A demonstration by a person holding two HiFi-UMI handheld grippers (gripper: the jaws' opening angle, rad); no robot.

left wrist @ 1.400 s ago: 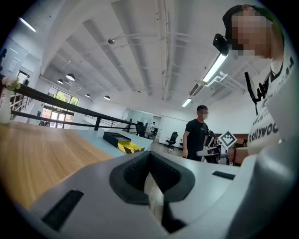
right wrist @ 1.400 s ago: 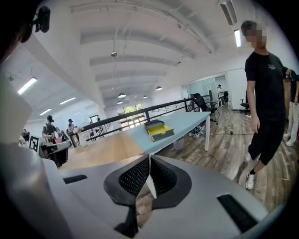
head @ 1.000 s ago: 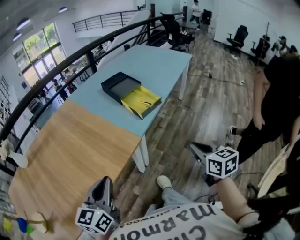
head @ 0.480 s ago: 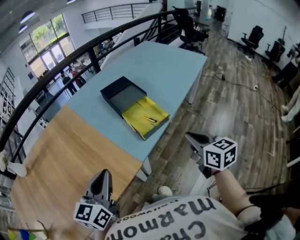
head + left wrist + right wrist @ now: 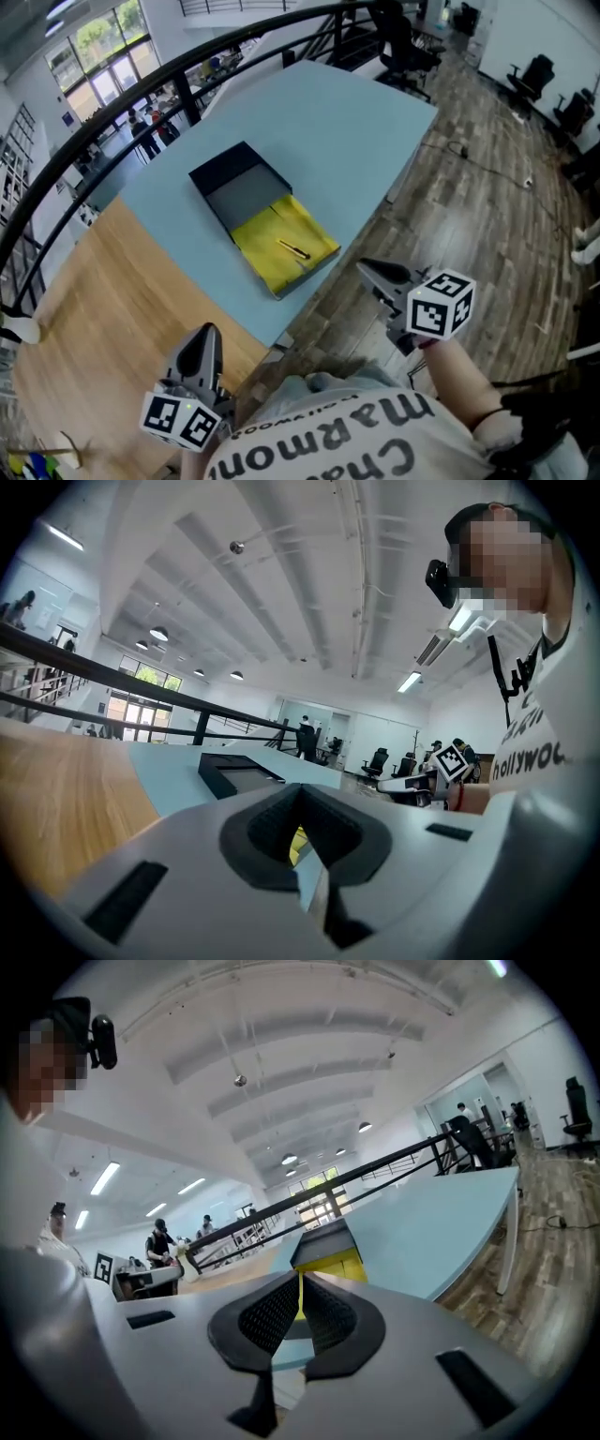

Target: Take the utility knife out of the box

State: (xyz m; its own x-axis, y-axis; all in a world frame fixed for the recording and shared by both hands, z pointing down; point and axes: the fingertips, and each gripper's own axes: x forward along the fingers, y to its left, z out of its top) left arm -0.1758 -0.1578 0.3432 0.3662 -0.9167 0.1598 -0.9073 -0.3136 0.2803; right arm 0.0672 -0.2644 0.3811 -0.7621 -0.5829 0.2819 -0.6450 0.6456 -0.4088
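Nearest the person, the left gripper (image 5: 206,336) is held above the wooden table (image 5: 103,309), short of the box (image 5: 246,208) and to its left. Its jaws are pressed together with nothing between them. The right gripper (image 5: 367,271) is held off the edge of the blue table (image 5: 356,122), just right of the box, its jaws likewise closed and empty. The utility knife (image 5: 293,249) is seen lying on the yellow lining of the box's nearer half. The dark half lies farther off.
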